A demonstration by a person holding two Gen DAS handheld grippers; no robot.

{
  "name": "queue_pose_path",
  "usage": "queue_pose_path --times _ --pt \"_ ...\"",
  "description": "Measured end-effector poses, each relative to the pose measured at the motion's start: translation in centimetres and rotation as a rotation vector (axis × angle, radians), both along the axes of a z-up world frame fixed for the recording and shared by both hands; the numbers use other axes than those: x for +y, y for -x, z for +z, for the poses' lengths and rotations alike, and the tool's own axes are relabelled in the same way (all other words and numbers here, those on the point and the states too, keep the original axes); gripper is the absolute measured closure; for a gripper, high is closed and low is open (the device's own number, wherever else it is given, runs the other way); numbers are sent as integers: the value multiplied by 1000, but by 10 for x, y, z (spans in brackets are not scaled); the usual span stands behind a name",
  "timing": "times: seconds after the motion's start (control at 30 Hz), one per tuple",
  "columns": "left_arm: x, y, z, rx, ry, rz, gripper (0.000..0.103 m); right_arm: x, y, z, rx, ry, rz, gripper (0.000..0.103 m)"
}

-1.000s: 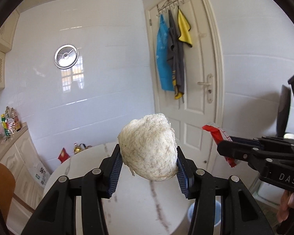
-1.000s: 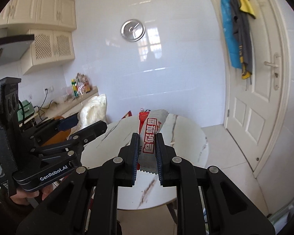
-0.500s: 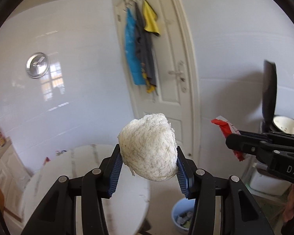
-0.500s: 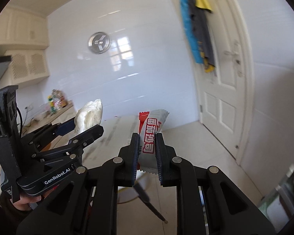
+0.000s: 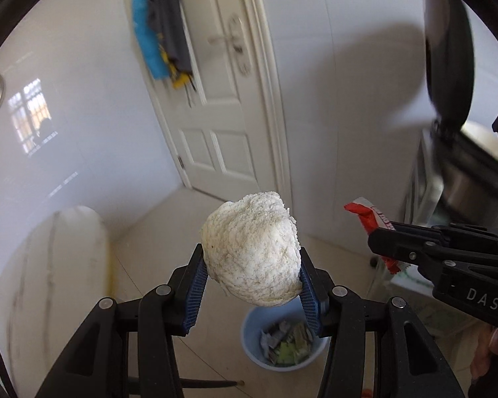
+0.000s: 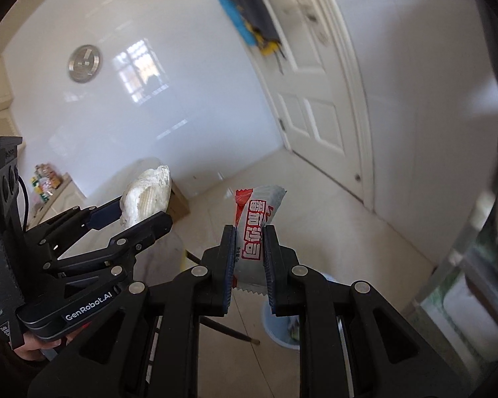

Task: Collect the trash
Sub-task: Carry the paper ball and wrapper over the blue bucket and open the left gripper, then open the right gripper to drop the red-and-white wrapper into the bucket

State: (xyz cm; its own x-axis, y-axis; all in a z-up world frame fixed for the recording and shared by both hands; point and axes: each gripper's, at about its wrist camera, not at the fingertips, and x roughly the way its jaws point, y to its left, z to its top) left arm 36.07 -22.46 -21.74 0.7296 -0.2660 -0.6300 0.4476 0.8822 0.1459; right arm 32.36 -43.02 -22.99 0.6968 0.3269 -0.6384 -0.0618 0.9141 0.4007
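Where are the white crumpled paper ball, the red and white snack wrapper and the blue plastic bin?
White crumpled paper ball [image 5: 252, 248], left wrist view, middle of its front.
Red and white snack wrapper [image 6: 254, 229], right wrist view, printed face.
Blue plastic bin [image 5: 252, 345], left wrist view, left wall.

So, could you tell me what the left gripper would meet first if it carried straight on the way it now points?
Probably the blue bin on the floor: it sits just below the white lump clamped in the left gripper, with nothing visible between, though depth is hard to judge.
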Motion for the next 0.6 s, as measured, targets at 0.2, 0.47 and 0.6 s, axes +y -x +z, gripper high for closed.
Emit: queue_pose_path --times 0.2,0.47,0.6 --pt "-23 -47 -24 42 -56 10 44 -24 -28 -53 86 -36 -10 87" --pt "-48 -57 -41 -8 -108 59 9 -24 -60 -93 159 -65 15 87" --pt "-51 -58 -43 -11 -105 75 9 -13 -74 -102 179 -54 35 83"
